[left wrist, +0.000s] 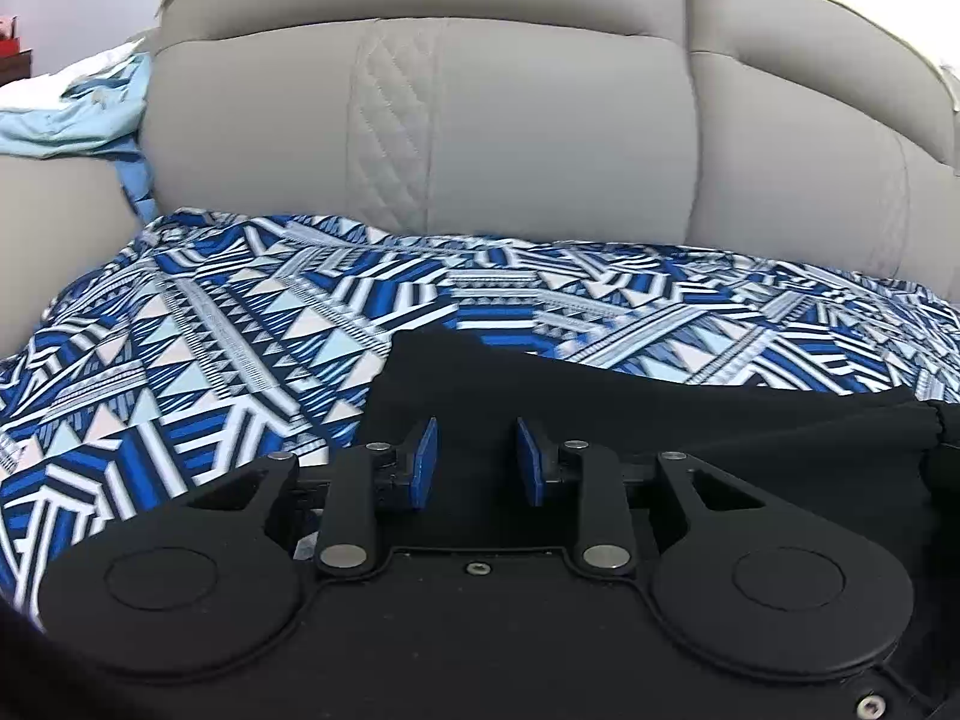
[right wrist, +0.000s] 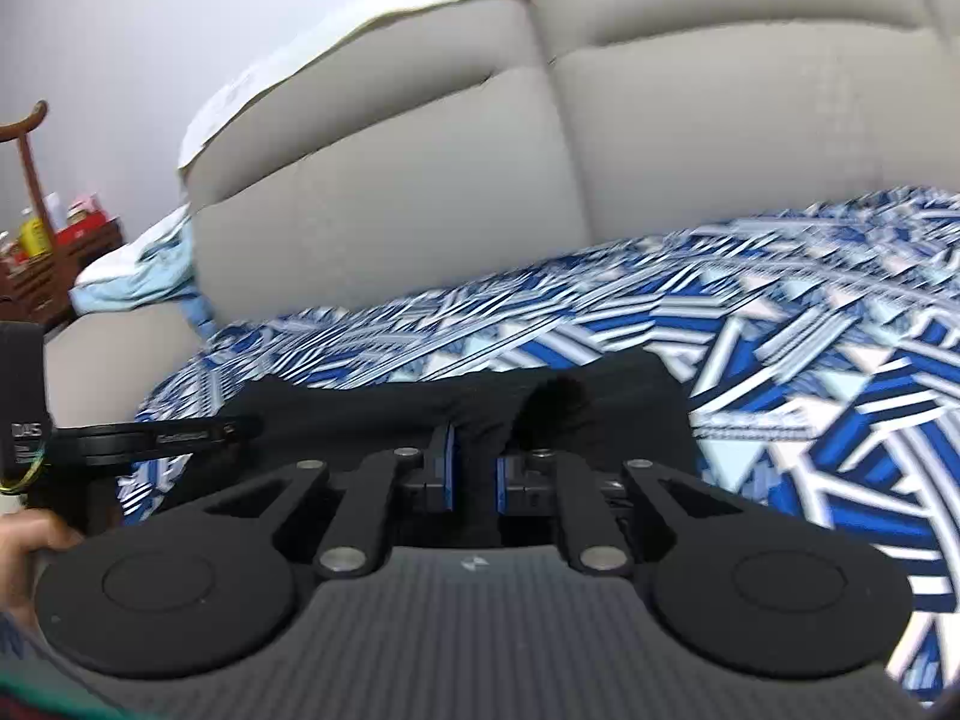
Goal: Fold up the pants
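Surface: a beige sofa (left wrist: 510,138) with quilted back cushions; its seat is draped in a blue-and-white geometric cloth (left wrist: 198,348).
Room: pale wall behind; a wooden rack (right wrist: 30,240) with bottles stands at the far left of the right wrist view.
Pants: black pants (left wrist: 600,396) lie on the patterned cloth, long axis running side to side along the seat.
Left gripper (left wrist: 477,462): jaws apart over the black fabric, pads not pressing.
Right gripper (right wrist: 474,468): clenched on a bunched fold of the pants.
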Motion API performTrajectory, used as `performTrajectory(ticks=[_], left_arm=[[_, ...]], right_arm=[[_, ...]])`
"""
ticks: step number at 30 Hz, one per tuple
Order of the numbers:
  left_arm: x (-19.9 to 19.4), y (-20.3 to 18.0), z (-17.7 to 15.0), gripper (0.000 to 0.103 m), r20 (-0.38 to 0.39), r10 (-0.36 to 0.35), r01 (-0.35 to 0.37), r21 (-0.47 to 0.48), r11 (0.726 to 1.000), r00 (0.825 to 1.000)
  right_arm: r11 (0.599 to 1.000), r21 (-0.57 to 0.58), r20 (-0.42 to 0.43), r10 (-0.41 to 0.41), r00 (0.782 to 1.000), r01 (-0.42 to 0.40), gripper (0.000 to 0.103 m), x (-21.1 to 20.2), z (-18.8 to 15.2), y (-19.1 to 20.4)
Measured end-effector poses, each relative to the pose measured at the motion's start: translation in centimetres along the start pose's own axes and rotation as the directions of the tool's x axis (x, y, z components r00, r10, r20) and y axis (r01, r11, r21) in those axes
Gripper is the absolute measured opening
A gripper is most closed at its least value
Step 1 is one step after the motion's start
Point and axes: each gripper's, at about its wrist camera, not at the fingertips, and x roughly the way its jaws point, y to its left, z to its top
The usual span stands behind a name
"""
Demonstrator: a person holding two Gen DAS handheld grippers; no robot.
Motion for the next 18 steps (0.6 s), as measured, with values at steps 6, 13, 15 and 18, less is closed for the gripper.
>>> performTrajectory(ticks=[6,13,15,18], left_arm=[[0.5,-1.9,0.1,0.029,0.008,-0.010,0.009,0.057,0.998,1.000],[0.4,-2.4,0.1,0.032,0.007,0.001,-0.002,0.076,0.997,1.000],[0.4,-2.4,0.1,0.036,0.002,0.003,-0.003,0.073,0.997,1.000],[0.3,-2.3,0.3,0.040,-0.007,-0.002,0.003,0.062,0.998,1.000]], right_arm=[[0.995,-0.036,0.010,-0.095,0.995,0.095,0.020,0.1,-0.3,-0.8],[0.991,0.003,0.043,-0.137,0.990,0.137,0.074,0.2,-0.3,-2.2],[0.984,-0.002,0.081,-0.176,0.981,0.177,0.083,-0.2,-0.2,-2.4],[0.975,0.012,0.089,-0.223,0.971,0.223,0.088,-0.7,0.1,-3.2]])
